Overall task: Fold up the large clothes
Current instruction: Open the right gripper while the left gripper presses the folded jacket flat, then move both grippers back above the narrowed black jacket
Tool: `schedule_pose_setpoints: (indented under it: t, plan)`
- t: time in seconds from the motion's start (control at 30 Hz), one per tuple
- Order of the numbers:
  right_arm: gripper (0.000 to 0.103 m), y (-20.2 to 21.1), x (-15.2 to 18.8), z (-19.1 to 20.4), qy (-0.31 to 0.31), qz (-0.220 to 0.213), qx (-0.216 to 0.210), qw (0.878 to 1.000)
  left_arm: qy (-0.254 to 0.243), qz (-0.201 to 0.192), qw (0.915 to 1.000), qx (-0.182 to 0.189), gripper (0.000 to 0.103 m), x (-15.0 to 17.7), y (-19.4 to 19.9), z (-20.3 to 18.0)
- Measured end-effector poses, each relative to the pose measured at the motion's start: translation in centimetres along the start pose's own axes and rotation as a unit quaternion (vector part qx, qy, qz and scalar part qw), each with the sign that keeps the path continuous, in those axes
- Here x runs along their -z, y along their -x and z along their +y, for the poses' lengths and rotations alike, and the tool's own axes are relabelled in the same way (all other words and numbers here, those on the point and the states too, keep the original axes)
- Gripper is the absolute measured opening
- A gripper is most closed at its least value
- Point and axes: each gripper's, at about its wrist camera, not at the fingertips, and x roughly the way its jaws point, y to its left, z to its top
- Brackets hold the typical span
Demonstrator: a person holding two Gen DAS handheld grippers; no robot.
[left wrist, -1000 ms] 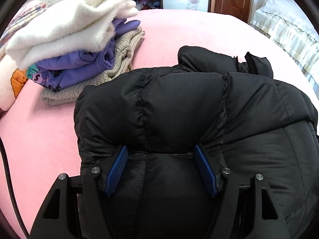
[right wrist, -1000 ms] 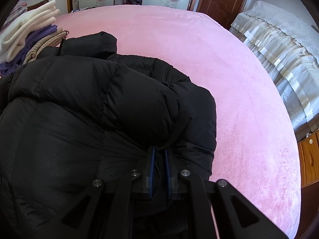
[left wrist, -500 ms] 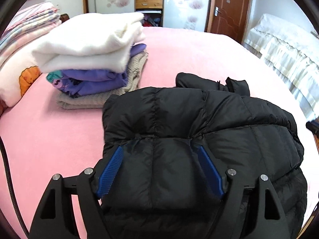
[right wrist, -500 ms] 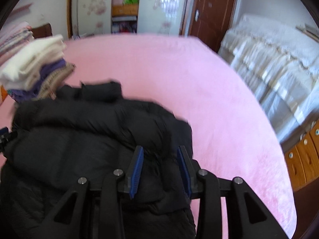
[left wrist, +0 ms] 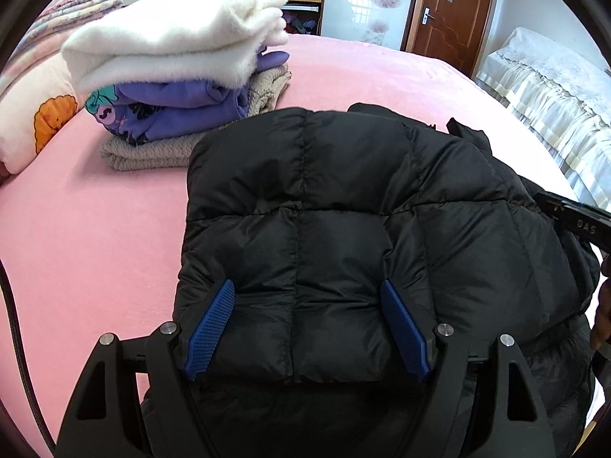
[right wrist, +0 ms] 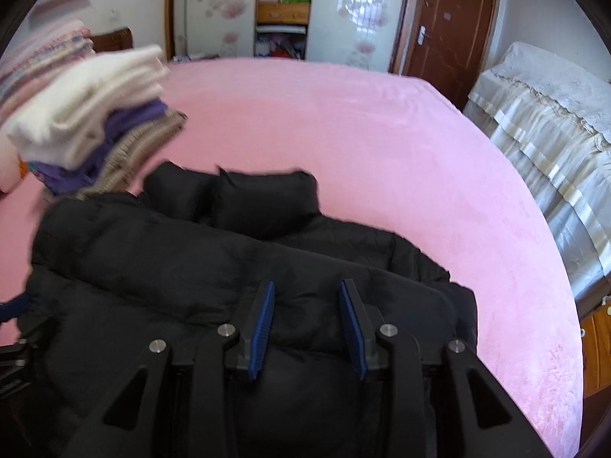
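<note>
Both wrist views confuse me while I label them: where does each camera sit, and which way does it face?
Left wrist: on the left gripper, facing across the black jacket toward the clothes pile; open fingers show.
Right wrist: on the right gripper, facing over the jacket toward the wardrobe; open fingers show.
Shared: jacket, pile, pink bed, door.

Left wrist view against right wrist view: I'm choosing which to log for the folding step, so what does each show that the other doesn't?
Only the left wrist view shows the orange cartoon print on the pillow and the teal graphic on the purple garment. Only the right wrist view shows the black puffer jacket's collar and the wooden drawers beside the bed. Both show the black puffer jacket, the folded stack topped by a white fleece, the pink bedspread, the brown door, and an open claw, left and right, over the jacket.
</note>
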Motion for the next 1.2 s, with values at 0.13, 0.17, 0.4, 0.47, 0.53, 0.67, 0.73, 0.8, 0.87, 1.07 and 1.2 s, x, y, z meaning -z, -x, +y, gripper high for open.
schedule_pose_setpoints:
  t: [0.13,0.17,0.4,0.47,0.53,0.67,0.73,0.8,0.87,1.07,1.2]
  plan:
    - [0.035,-1.1,0.7,-1.3,-0.013,0.013,0.003,1.0,-0.004,0.0,1.0,-0.002,0.082,0.3,-0.7,-0.1]
    - [0.035,-1.2,0.8,-1.5,-0.015,0.014,0.003,1.0,-0.005,-0.002,1.0,-0.003,0.082,0.4,-0.8,-0.1]
    - [0.037,1.4,1.0,-2.1,-0.036,0.011,-0.011,0.999,-0.006,-0.005,0.9998,-0.018,0.082,0.4,1.3,0.1]
    - [0.037,3.0,1.3,-2.6,-0.046,0.001,-0.023,0.999,-0.002,-0.008,0.9997,-0.021,0.082,0.5,2.9,0.5]
    - [0.037,5.3,1.8,-3.0,-0.053,-0.01,-0.026,0.998,0.001,-0.012,0.9997,-0.02,0.082,0.8,4.5,0.9]
    - [0.038,10.5,3.5,-3.6,-0.055,-0.028,-0.036,0.997,0.006,-0.022,0.9996,-0.019,0.082,1.4,9.0,1.5]
    - [0.039,13.4,4.6,-3.9,-0.06,-0.039,-0.04,0.997,0.009,-0.029,0.9994,-0.018,0.083,1.9,11.5,1.7]
    - [0.042,16.3,5.6,-4.3,-0.066,-0.053,-0.044,0.995,0.009,-0.036,0.9992,-0.017,0.083,2.4,14.3,1.9]
    - [0.043,19.4,6.7,-4.5,-0.07,-0.067,-0.046,0.994,0.009,-0.046,0.9988,-0.014,0.083,3.0,16.7,2.0]
    - [0.05,26.9,10.3,-4.4,-0.066,-0.107,-0.058,0.99,0.023,-0.088,0.9958,-0.015,0.087,5.4,23.8,3.1]
    - [0.052,30.7,13.2,-4.0,-0.052,-0.13,-0.058,0.988,0.033,-0.112,0.9932,-0.008,0.087,7.9,27.0,3.8]
